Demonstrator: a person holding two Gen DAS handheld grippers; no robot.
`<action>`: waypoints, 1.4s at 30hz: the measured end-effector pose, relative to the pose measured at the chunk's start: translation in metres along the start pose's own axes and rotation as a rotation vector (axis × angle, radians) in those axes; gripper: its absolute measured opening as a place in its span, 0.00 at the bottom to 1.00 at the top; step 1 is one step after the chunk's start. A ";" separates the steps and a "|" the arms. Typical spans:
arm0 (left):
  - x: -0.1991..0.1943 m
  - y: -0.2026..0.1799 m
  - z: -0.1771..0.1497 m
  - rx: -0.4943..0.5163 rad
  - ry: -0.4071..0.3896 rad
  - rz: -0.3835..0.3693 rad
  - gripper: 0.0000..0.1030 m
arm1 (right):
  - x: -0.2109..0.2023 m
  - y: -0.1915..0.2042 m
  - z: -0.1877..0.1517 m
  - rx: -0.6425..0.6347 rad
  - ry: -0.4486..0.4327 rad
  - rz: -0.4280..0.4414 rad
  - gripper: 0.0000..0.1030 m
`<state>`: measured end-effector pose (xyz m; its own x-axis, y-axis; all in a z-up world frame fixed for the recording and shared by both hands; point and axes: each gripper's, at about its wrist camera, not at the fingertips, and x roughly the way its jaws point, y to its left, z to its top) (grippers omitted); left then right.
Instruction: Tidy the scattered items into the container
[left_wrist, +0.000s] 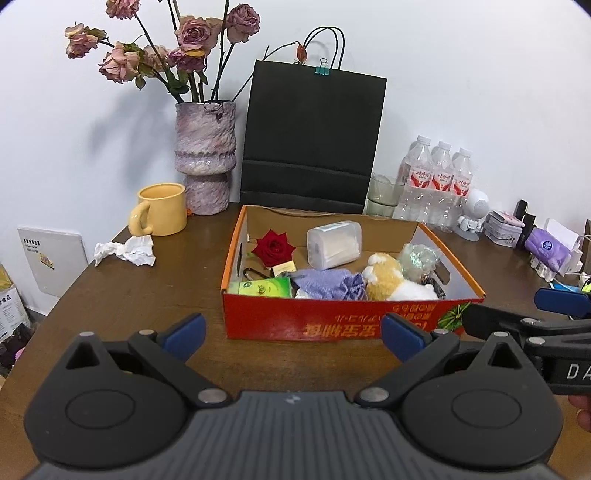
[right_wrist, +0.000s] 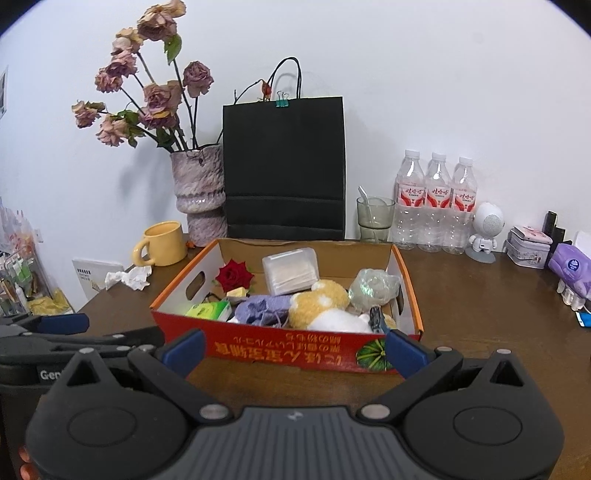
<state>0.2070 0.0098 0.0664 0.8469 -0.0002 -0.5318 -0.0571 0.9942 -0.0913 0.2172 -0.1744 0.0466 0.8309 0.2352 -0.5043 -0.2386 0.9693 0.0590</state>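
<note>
A red cardboard box stands on the dark wooden table. It holds a red rose, a clear plastic case, a purple cloth, a yellow-white plush, a green packet and a clear wrapped bundle. A crumpled white tissue lies on the table left of the box. My left gripper is open and empty in front of the box. My right gripper is open and empty at the box's near wall.
A yellow mug, a purple vase of dried roses, a black paper bag, a glass, three water bottles, a white figurine, tins and a purple tissue pack line the back and right.
</note>
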 end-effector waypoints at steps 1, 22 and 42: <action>-0.002 0.000 -0.001 0.002 0.000 0.004 1.00 | -0.002 0.001 -0.001 -0.001 0.002 -0.001 1.00; -0.018 -0.003 -0.013 0.028 0.012 0.015 1.00 | -0.020 -0.001 -0.013 0.026 0.025 -0.030 1.00; -0.013 -0.002 -0.015 0.025 0.028 0.026 1.00 | -0.016 -0.005 -0.017 0.030 0.036 -0.040 1.00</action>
<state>0.1883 0.0058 0.0607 0.8299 0.0229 -0.5575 -0.0651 0.9963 -0.0560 0.1963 -0.1843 0.0400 0.8206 0.1938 -0.5377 -0.1897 0.9798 0.0635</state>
